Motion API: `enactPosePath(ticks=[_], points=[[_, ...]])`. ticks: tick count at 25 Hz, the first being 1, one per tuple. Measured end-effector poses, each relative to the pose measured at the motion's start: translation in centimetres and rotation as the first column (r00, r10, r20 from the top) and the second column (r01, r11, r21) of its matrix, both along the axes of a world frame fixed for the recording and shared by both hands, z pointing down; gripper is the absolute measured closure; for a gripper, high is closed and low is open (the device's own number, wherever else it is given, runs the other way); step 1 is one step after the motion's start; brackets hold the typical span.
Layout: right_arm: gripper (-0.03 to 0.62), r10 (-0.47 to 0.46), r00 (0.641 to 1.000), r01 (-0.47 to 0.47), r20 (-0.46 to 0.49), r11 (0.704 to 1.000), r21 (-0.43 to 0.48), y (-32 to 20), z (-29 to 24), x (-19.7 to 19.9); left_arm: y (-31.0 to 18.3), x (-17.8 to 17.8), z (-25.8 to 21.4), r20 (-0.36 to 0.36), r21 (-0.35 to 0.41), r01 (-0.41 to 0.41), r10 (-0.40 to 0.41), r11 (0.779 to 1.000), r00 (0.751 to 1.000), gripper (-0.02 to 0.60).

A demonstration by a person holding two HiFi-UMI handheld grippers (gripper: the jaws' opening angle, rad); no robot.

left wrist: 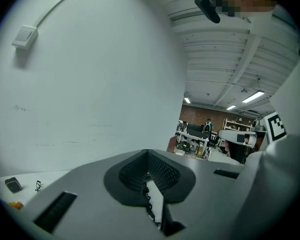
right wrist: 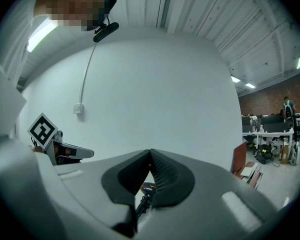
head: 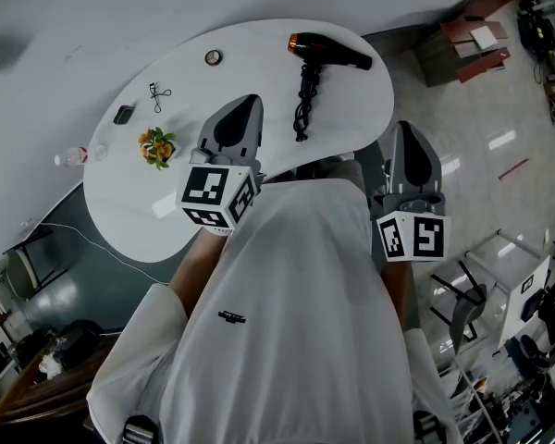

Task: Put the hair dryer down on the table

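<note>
— So, where does the hair dryer (head: 328, 52) lie?
— On its side on the white table (head: 250, 67), far right part. Black body, copper rear end to the left, nozzle to the right. Nothing grips it.
— And the cord?
— The cord (head: 302, 109), black and coiled, runs from the handle toward the near edge.
— Left gripper?
— The left gripper (head: 250, 102) hangs over the near edge of the table, well apart from the dryer. In the left gripper view (left wrist: 148, 153) the jaws are pressed together at the tips with nothing between them. The cord (left wrist: 149, 206) shows far off through the slit below.
— Right gripper?
— The right gripper (head: 403, 128) is off the table's right side, over the floor. In the right gripper view (right wrist: 150, 152) the jaws also meet at the tips, empty. The dryer's copper end (right wrist: 148, 187) shows far off through the gap.
— What else is on the table?
— A small round disc (head: 213, 57) far, left of the dryer. Further left are a looped metal tool (head: 158, 95) and a small dark object (head: 123, 115). An orange-and-green cluster (head: 157, 146) sits nearer, just left of the left gripper. A clear bottle (head: 74, 157) lies at the left edge.
— And nearest?
— The person's white shirt (head: 296, 322) fills the near middle.
</note>
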State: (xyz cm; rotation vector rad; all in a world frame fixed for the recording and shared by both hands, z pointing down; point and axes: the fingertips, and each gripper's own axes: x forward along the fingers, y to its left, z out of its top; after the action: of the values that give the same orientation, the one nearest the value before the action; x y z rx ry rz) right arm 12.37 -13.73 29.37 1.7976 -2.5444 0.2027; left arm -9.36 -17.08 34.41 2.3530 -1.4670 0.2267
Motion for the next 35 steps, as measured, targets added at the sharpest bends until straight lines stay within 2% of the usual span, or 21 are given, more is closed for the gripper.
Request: enactPosePath(ticks=[14,35], points=[[0.583,0.017,1.0,-0.017,-0.007,1.0,-0.01,1.1,0.2,-0.2,0.4,0.3,0.1,-0.005,-0.007,-0.031,0.031,1.0,1.0,0.572],[0.582,0.005,1.0,-0.005,-0.006,1.0,-0.027,0.7,0.9,-1.6,0.5,-1.4,1.5,-0.003,-0.036,-0.007,0.007,0.999,1.0,0.572]])
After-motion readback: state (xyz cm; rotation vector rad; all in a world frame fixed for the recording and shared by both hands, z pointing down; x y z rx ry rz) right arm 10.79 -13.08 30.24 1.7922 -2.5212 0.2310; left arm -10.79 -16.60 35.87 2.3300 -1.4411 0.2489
